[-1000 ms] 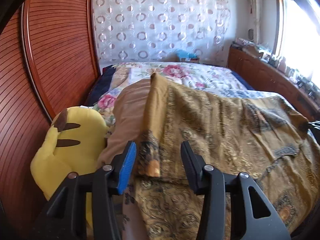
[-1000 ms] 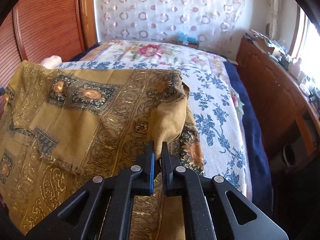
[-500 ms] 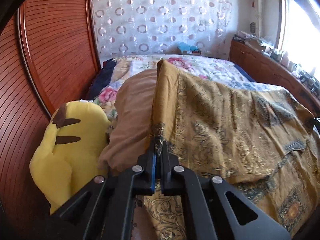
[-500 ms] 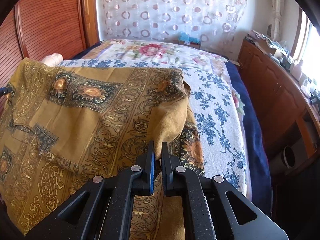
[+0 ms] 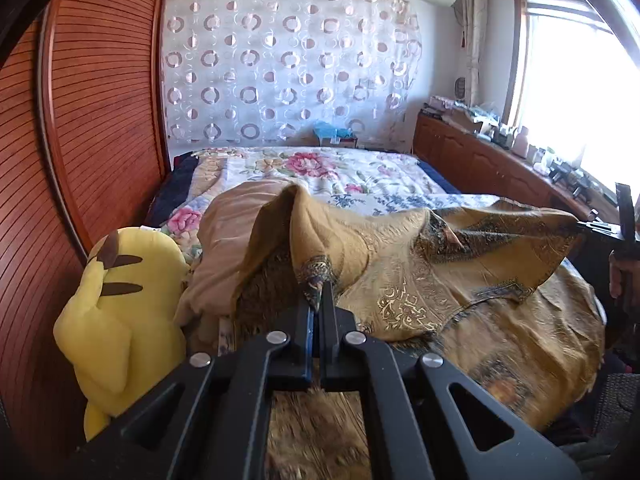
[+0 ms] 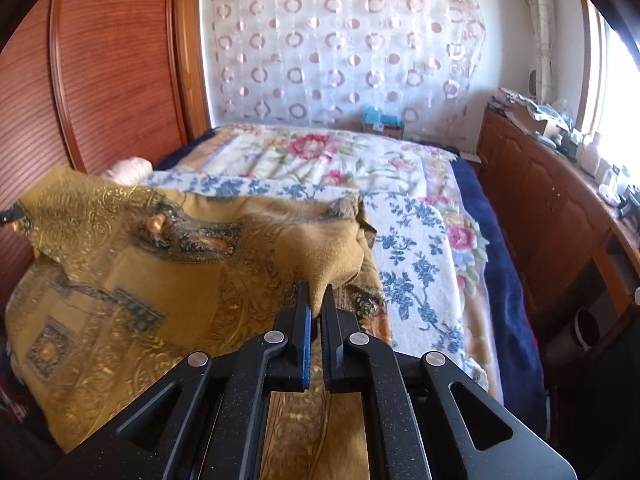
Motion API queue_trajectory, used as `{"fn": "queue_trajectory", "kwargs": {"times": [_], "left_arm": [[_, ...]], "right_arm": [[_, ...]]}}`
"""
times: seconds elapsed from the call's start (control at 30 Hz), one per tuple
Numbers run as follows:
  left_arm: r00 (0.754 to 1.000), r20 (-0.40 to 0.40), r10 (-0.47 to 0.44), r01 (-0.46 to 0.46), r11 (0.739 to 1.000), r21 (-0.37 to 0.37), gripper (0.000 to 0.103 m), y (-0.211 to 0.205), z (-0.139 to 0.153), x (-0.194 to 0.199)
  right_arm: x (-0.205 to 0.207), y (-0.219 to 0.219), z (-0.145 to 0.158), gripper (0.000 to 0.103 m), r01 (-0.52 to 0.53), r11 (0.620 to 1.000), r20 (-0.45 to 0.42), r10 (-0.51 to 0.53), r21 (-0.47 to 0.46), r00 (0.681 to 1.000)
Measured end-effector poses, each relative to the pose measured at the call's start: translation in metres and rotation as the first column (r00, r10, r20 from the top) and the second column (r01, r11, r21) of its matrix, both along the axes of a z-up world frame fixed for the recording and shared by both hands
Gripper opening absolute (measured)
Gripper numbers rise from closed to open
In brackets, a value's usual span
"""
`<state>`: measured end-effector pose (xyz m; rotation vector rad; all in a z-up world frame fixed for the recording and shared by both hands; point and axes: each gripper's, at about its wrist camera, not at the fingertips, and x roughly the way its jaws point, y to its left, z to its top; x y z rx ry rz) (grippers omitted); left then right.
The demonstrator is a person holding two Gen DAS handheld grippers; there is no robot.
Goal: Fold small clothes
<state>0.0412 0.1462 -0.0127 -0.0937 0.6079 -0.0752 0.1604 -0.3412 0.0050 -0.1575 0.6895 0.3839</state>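
A mustard-gold patterned cloth [image 5: 460, 280] with dark blue medallions lies spread over the bed. My left gripper [image 5: 318, 300] is shut on its left corner, which is lifted off the bed and curls over. In the right wrist view the same cloth [image 6: 140, 280] fills the left half, and my right gripper [image 6: 316, 298] is shut on its right corner, raised as well. The edge between the two corners hangs taut above the rest of the cloth. The right gripper and the hand holding it show at the right edge of the left wrist view [image 5: 624, 236].
A yellow plush toy [image 5: 116, 320] leans on the reddish wooden headboard [image 5: 100, 140] at the left, beside a tan pillow [image 5: 228, 248]. A floral bedspread [image 6: 340, 160] covers the far bed. A wooden cabinet [image 6: 540, 208] with clutter runs along the right, under a bright window.
The left gripper went from open around the cloth's corner to shut on it, then lifted it up. The right gripper, shut all along, raised its corner too, so the near edge lifted.
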Motion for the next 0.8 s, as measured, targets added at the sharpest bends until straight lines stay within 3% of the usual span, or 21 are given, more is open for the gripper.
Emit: {"fn": "queue_trajectory", "kwargs": {"times": [0.27, 0.37, 0.47, 0.67, 0.8], "left_arm": [[1.000, -0.019, 0.001, -0.003, 0.995, -0.096, 0.000, 0.013, 0.009, -0.044], [0.999, -0.042, 0.028, -0.032, 0.996, -0.089, 0.000, 0.014, 0.000, -0.063], [0.995, -0.093, 0.045, -0.058, 0.989, -0.139, 0.000, 0.020, -0.020, -0.082], [0.969, -0.243, 0.054, -0.083, 0.990, -0.111, 0.000, 0.011, -0.074, -0.090], [0.965, -0.256, 0.055, -0.073, 0.996, -0.058, 0.003, 0.002, -0.075, -0.085]], "right_arm": [[-0.041, -0.026, 0.035, 0.001, -0.001, 0.999, 0.045, 0.000, 0.037, 0.999], [-0.058, -0.039, 0.043, 0.001, 0.007, 0.999, 0.045, -0.008, 0.034, 0.999], [-0.076, -0.053, 0.043, 0.001, 0.025, 1.000, 0.031, -0.026, 0.018, 0.999], [-0.095, -0.074, 0.001, 0.001, 0.046, 0.999, -0.090, -0.046, 0.000, 0.995], [-0.091, -0.070, -0.028, 0.001, 0.046, 0.999, -0.150, -0.050, -0.026, 0.987]]}}
